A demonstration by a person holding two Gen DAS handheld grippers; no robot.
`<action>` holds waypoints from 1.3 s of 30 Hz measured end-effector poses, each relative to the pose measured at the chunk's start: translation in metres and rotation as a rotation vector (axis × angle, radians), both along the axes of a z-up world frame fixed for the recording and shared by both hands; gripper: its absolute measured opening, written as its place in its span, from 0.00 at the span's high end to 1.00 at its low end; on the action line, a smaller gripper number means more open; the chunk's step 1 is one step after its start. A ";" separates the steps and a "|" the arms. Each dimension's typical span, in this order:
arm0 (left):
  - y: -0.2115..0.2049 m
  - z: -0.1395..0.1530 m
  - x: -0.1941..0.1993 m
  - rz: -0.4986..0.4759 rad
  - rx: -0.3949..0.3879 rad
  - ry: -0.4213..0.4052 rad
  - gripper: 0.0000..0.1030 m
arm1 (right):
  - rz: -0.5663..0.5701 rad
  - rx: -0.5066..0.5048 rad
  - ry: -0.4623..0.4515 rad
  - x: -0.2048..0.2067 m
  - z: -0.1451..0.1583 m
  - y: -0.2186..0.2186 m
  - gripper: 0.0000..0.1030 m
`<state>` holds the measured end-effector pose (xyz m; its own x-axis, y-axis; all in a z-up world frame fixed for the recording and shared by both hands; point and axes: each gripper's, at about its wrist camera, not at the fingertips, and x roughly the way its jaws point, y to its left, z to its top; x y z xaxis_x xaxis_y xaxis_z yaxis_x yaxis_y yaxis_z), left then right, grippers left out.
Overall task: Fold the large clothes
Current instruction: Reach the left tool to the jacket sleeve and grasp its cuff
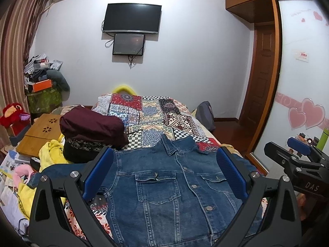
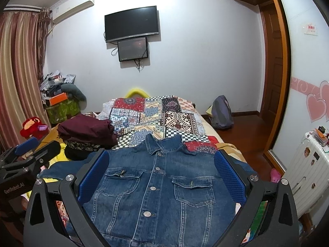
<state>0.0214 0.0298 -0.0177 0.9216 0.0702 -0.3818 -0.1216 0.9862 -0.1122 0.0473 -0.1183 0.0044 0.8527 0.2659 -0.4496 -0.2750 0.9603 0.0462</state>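
A blue denim jacket (image 1: 164, 189) lies flat and buttoned on the bed, collar pointing away from me, sleeves spread to both sides. It also shows in the right wrist view (image 2: 156, 189). My left gripper (image 1: 164, 170) is open and empty, held above the jacket's chest. My right gripper (image 2: 160, 175) is open and empty, above the same area. The right gripper shows at the right edge of the left wrist view (image 1: 298, 158); the left gripper shows at the left edge of the right wrist view (image 2: 28, 154).
A patchwork quilt (image 1: 156, 115) covers the bed. A stack of folded dark red and black clothes (image 1: 90, 131) lies at the left. Yellow clothing (image 1: 49, 154) and a wooden lap table (image 1: 41, 131) lie further left. A white suitcase (image 2: 304, 175) stands at the right.
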 end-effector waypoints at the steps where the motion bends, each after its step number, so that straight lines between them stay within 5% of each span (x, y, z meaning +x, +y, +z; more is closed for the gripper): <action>1: 0.004 -0.001 0.003 0.002 0.003 0.003 0.02 | 0.000 -0.003 0.005 0.002 -0.001 -0.001 0.02; 11: 0.098 -0.017 0.019 0.247 -0.034 0.041 0.02 | -0.043 -0.055 0.065 0.043 -0.018 0.009 0.02; 21: 0.223 -0.081 0.016 0.484 -0.147 0.151 0.08 | -0.139 -0.058 0.194 0.101 -0.048 0.001 0.02; 31: 0.344 -0.161 0.002 0.597 -0.422 0.307 0.08 | -0.178 -0.127 0.282 0.140 -0.078 0.014 0.02; 39: 0.415 -0.232 -0.011 0.622 -0.837 0.335 0.13 | -0.167 -0.148 0.348 0.158 -0.099 0.027 0.02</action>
